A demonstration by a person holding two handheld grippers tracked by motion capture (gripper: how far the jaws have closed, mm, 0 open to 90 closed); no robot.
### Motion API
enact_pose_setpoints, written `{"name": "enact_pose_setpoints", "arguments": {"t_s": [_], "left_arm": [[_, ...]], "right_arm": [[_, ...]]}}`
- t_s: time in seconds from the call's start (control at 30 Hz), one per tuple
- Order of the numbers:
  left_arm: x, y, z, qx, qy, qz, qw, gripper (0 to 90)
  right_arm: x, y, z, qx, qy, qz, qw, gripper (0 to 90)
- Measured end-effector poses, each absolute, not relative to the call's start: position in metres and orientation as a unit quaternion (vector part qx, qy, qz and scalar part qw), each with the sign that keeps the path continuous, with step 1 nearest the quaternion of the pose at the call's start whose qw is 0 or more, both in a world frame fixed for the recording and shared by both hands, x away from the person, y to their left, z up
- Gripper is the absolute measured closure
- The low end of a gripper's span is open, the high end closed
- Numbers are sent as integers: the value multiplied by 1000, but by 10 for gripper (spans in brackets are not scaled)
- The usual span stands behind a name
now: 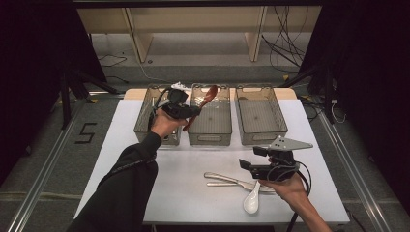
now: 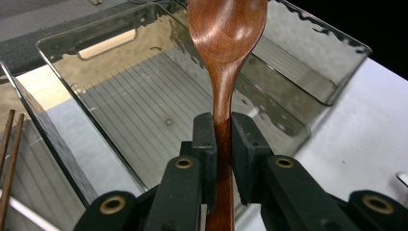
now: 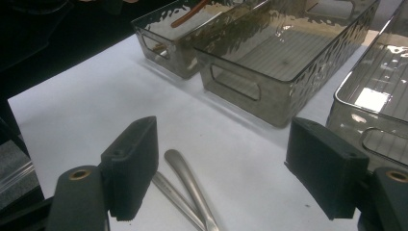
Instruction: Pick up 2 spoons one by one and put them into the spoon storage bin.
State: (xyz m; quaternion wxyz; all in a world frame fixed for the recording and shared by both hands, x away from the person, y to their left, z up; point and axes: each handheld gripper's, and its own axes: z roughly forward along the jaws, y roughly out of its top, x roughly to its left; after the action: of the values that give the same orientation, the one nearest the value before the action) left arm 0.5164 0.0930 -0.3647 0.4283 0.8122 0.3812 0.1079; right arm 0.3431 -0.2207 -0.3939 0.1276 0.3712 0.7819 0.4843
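Note:
My left gripper (image 1: 192,112) is shut on the handle of a brown wooden spoon (image 1: 203,102), held above the middle clear bin (image 1: 209,137). Its bowl (image 2: 226,29) points up and away over that bin's floor (image 2: 139,106). My right gripper (image 1: 247,165) stands open near the table's front right, its jaws wide apart with nothing between them. Just below it lie two metal utensils (image 1: 227,180) and a white ceramic spoon (image 1: 252,199). The metal handles (image 3: 185,187) lie between the open jaws in the right gripper view.
Three clear bins stand in a row at the back of the white table (image 1: 145,193). The left bin (image 1: 143,121) holds chopsticks (image 2: 8,159) and other pieces. The right bin (image 1: 261,137) looks bare inside. Cables lie on the floor beyond.

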Motion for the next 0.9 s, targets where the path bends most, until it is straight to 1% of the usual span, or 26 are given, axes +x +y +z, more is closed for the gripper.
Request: {"name": "enact_pose_setpoints", "arguments": {"t_s": [0.47, 0.9], "left_arm": [[540, 82, -374, 797, 408, 103, 433, 803], [544, 74, -382, 792, 422, 97, 430, 800]], "right_arm": [[343, -221, -394, 371, 782, 485, 126, 278], [344, -221, -394, 371, 782, 484, 124, 278]]}}
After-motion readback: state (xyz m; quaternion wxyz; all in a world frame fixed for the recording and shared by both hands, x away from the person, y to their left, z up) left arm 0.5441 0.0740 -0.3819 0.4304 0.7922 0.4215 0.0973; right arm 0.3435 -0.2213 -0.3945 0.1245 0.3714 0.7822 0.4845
